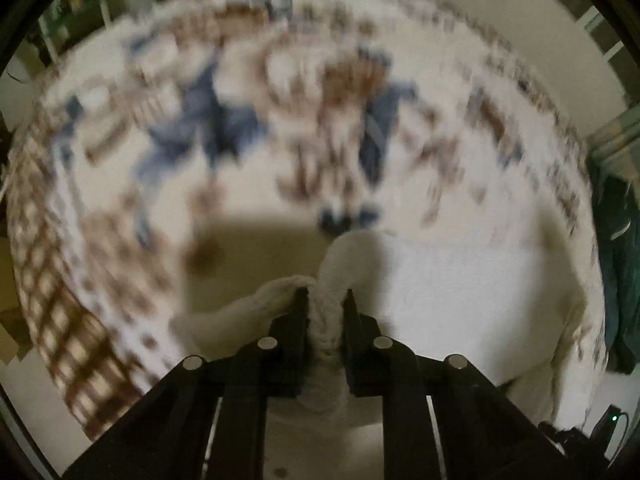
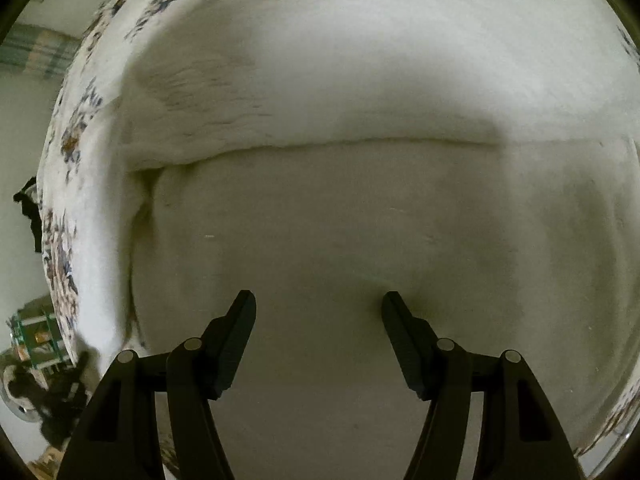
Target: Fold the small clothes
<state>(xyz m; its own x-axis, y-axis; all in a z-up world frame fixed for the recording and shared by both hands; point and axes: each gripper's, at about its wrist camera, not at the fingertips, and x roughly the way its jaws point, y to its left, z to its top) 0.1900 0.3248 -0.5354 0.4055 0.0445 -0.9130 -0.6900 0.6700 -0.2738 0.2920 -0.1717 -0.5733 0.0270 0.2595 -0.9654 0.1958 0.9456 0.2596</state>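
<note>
A white fleecy garment [image 1: 460,276] lies on a patterned bedspread [image 1: 120,208]. In the left wrist view my left gripper [image 1: 326,300] is shut on a bunched ribbed edge of the garment [image 1: 326,328], which pokes up between the black fingers [image 1: 298,320]. In the right wrist view the same white garment [image 2: 360,220] fills the picture, with a folded edge [image 2: 360,142] running across the middle. My right gripper [image 2: 318,300] hangs open just above the cloth, nothing between its fingers [image 2: 242,320].
The bedspread [image 2: 68,184] with blue and brown flowers curves around the garment's left side. Beyond the bed are a green crate [image 2: 36,338] and dark clutter [image 2: 52,400] on the floor, and dark green cloth [image 1: 618,280] at the right.
</note>
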